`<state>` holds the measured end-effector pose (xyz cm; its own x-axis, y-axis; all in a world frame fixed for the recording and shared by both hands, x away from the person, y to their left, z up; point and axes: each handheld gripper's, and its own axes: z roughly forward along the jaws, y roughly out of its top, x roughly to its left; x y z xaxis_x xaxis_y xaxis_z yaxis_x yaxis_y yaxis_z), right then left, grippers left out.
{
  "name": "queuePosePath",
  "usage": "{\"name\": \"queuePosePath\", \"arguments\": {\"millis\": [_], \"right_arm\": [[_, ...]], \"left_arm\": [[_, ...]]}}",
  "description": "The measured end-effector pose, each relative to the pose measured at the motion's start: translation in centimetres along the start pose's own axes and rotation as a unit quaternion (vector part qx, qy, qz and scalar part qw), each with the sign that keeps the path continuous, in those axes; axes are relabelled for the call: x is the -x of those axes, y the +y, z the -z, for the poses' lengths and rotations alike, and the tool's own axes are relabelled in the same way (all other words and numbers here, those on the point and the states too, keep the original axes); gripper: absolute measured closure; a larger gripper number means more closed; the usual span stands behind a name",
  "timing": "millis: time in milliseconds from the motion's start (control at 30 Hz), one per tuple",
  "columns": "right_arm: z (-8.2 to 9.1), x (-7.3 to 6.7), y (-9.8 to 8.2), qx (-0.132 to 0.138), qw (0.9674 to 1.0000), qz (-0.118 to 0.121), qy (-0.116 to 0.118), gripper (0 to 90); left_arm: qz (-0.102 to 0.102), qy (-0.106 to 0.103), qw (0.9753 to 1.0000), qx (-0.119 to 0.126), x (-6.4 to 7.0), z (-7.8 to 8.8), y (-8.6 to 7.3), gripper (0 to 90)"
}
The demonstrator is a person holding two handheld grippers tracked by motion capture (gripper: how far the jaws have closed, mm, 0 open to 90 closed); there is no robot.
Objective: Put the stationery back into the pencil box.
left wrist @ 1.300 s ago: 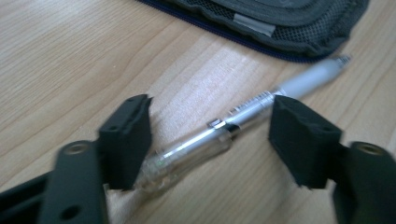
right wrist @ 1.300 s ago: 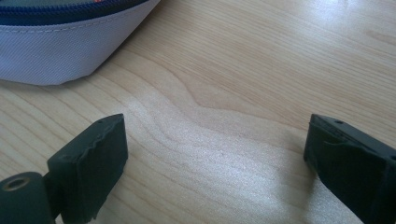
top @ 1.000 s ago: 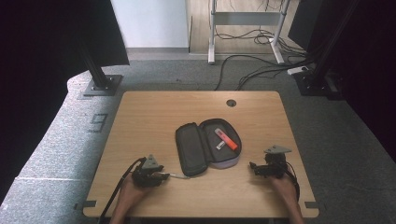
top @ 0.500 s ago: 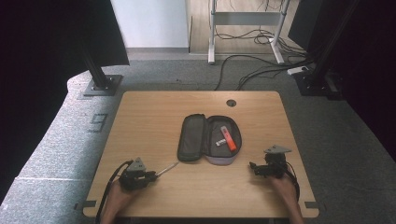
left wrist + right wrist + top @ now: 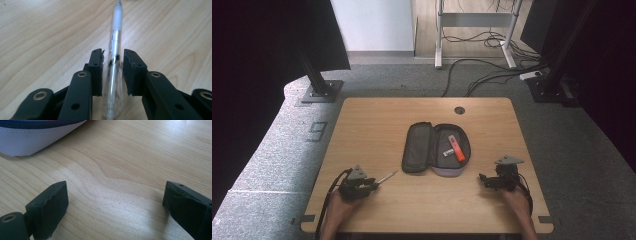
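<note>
Between left tongs [image 5: 375, 184], just opened slightly: clear plastic pen [image 5: 115, 62], loose, near-left on wooden bench [image 5: 377, 120]. Right tongs [image 5: 484, 180] wide, empty. Risk of rolling away, or slipping out if lifted without firmer squeeze.

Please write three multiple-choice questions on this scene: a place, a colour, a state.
1. The clear pen lies: A) on the table, left of the case; B) inside the case; C) on the floor.
2. The marker in the case is: A) green; B) orange; C) blue.
3. The right tongs are: A) shut on the pen; B) shut on the case; C) open, empty.
A: it rests on bare wood. B: orange shows in the high view. C: only wood lies between the pads.
</note>
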<state>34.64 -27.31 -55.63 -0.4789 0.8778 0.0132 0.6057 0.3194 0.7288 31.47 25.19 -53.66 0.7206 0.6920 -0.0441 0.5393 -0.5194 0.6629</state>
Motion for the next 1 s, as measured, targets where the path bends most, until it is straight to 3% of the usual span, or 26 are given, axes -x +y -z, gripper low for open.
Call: {"name": "queuePosePath", "arguments": {"millis": [233,567,1000], "right_arm": [[0.0,0.0,0.0,0.001,1.0000,0.000,0.000,6.1],[0.0,-0.1,-0.1,0.001,1.0000,-0.001,-0.001,6.2],[0.0,-0.1,-0.1,0.001,1.0000,-0.002,-0.002,6.1]], "left_arm": [[0.007,0.014,0.9999,-0.003,-0.1,-0.2,0.4,79.4],[0.016,0.005,0.9999,0.004,-0.1,0.1,0.7,80.0],[0.017,0.001,0.9997,0.020,0.1,0.9,2.5,79.9]]}}
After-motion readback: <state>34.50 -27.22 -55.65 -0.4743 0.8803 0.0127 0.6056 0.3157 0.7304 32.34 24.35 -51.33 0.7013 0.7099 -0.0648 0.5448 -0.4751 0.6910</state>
